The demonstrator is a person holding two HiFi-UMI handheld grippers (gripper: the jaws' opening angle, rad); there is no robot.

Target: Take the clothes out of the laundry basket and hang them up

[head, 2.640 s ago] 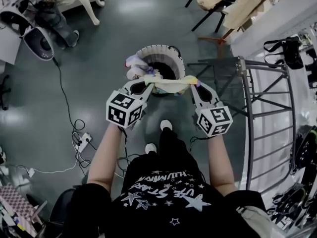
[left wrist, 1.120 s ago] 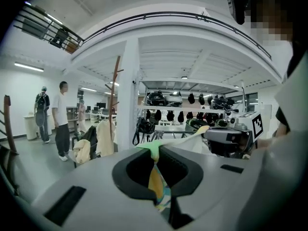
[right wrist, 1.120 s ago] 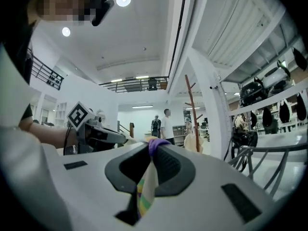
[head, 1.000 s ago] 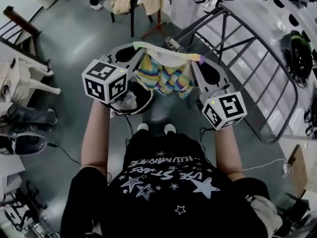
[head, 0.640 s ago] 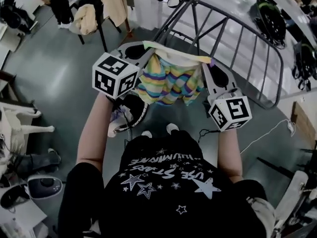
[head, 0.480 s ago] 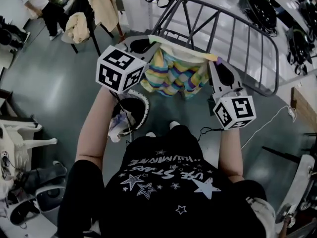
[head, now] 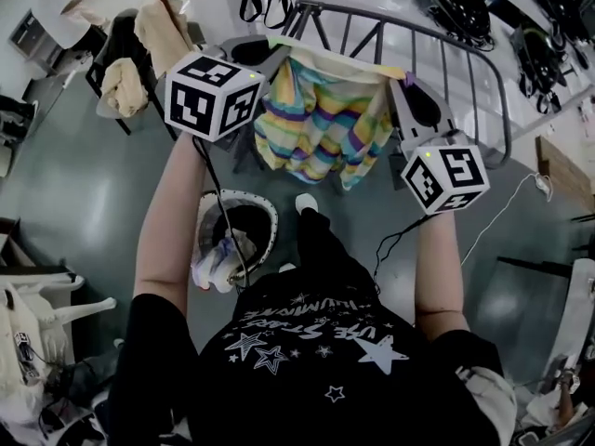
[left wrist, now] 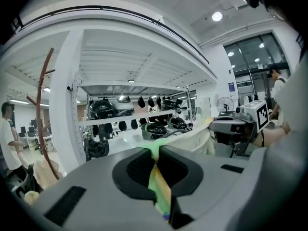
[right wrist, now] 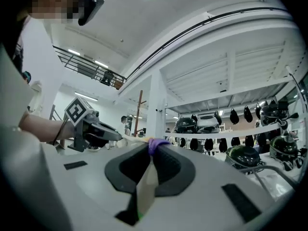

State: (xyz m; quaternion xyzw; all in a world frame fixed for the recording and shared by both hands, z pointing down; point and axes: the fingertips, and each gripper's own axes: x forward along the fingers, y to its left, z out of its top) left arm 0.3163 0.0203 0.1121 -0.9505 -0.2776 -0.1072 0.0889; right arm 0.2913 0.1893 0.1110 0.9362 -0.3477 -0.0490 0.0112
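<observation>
Left gripper (head: 268, 56) clenched on one top corner of the striped garment (head: 316, 124) | right gripper (head: 402, 80) clenched on the other | top edge stretched crosswise between them, well above the laundry basket (head: 271, 219) | drying rack (head: 469, 52) rail just beyond, roughly parallel; right side looks nearer to me.

I've lifted the striped garment (head: 316, 124) out of the laundry basket (head: 244, 194), which now lies below my left tongs (head: 268, 54) rather than ahead. The drying rack (head: 437, 35) now stands just beyond them and my right tongs (head: 402, 78).
</observation>
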